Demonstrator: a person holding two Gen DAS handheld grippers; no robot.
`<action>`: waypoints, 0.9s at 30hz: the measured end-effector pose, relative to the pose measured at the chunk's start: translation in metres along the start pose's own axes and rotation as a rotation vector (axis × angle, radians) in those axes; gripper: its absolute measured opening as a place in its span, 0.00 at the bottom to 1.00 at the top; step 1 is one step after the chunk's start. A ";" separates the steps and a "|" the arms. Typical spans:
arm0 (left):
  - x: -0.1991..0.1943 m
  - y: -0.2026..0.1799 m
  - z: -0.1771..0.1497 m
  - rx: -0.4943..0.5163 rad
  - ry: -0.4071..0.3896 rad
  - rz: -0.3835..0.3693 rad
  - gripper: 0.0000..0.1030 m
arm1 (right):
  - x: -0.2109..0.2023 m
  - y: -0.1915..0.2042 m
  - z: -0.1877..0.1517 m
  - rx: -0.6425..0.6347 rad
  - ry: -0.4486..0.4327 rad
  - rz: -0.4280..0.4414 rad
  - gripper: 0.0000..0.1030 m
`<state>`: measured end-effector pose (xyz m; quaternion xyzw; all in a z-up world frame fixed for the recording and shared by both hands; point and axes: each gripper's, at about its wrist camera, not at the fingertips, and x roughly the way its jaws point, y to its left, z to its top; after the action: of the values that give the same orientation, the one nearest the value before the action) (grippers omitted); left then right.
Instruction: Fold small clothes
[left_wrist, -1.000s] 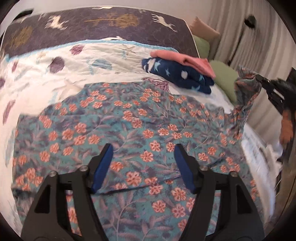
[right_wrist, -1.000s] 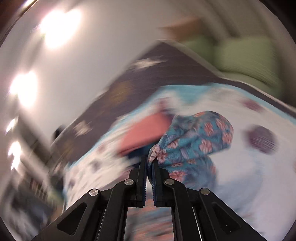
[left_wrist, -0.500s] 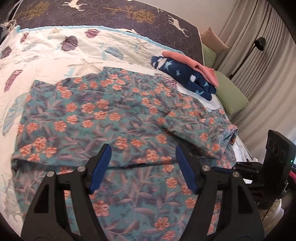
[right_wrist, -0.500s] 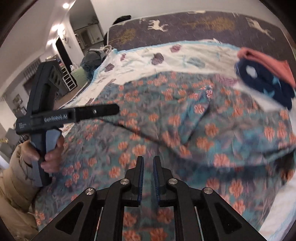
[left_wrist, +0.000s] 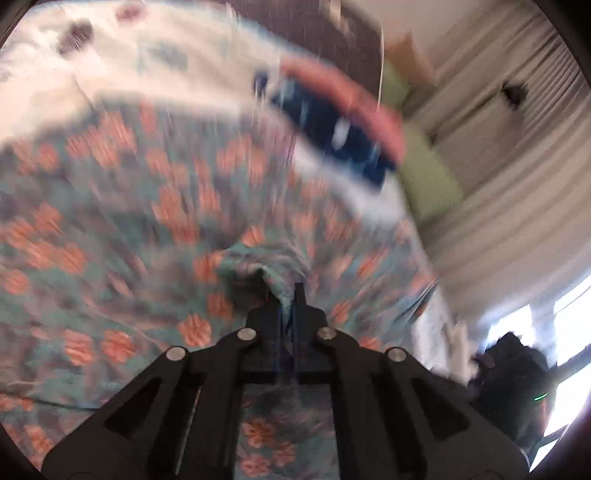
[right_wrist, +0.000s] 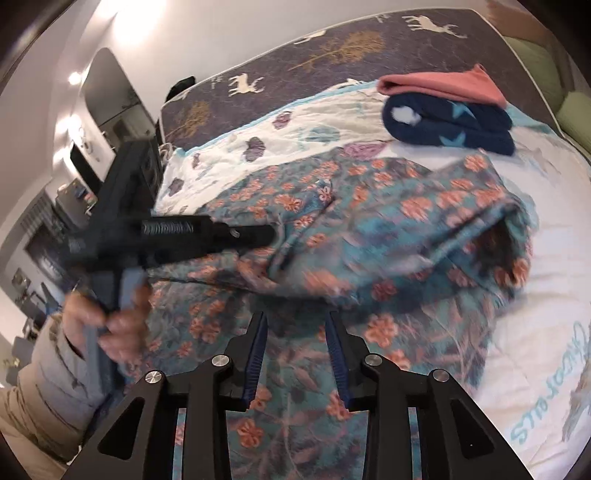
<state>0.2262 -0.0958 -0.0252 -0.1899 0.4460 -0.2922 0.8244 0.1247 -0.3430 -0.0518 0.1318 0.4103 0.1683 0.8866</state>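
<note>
A teal garment with orange flowers (right_wrist: 369, 236) lies on the bed, one part folded over the rest. My left gripper (left_wrist: 286, 295) is shut on a bunched fold of this garment (left_wrist: 266, 266); the left wrist view is blurred by motion. In the right wrist view the left gripper (right_wrist: 269, 232) reaches in from the left and pinches the cloth. My right gripper (right_wrist: 295, 325) is open and empty just above the near part of the garment.
A folded navy star garment (right_wrist: 450, 125) with a folded pink one (right_wrist: 443, 86) on it sits at the back right of the bed. A white patterned quilt (right_wrist: 535, 369) covers the bed. Green pillows (left_wrist: 428, 173) and curtains (left_wrist: 509, 184) stand to the right.
My left gripper has shut on a fold of the floral garment and is moving fast. My right gripper has opened from shut and hangs over the cloth.
</note>
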 end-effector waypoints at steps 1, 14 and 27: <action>-0.016 -0.002 0.002 0.013 -0.047 -0.004 0.05 | -0.005 -0.002 -0.002 0.001 -0.007 -0.008 0.33; -0.149 0.086 -0.061 -0.045 -0.270 0.255 0.06 | -0.001 -0.012 -0.005 0.039 0.007 -0.083 0.43; -0.151 0.141 -0.085 -0.259 -0.252 0.291 0.63 | -0.005 -0.012 -0.013 0.050 0.007 -0.078 0.50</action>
<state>0.1332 0.1047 -0.0562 -0.2626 0.3961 -0.0845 0.8758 0.1143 -0.3546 -0.0613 0.1371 0.4222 0.1237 0.8875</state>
